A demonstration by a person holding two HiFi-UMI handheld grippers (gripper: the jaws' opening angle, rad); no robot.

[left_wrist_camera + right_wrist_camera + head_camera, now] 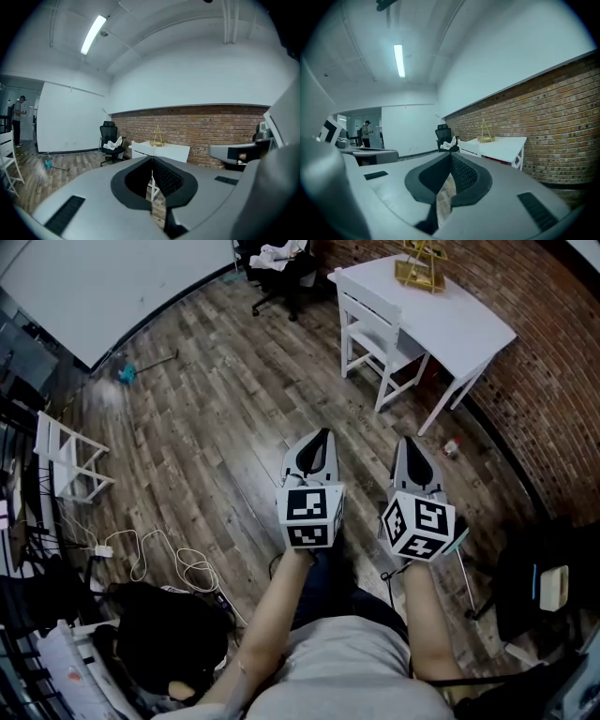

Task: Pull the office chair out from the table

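A black office chair (pixel 281 268) with white cloth on its seat stands at the far end of the room, past the white table (pixel 469 329). It also shows in the left gripper view (pixel 108 138) and the right gripper view (pixel 444 136). A white wooden chair (pixel 373 329) is tucked against the table's near side. My left gripper (pixel 317 435) and right gripper (pixel 410 442) are held side by side over the wood floor, well short of the table. Both point toward it. Both are shut with nothing between the jaws, as the left gripper (pixel 151 158) and right gripper (pixel 451 154) show in their own views.
A gold wire stand (pixel 420 268) sits on the table, and a brick wall (pixel 534 371) runs behind it. A small can (pixel 451 447) lies by the table leg. At the left are another white chair (pixel 66 460), white cables (pixel 164 559) and a black bag (pixel 169 634). A person (pixel 18 117) stands far off.
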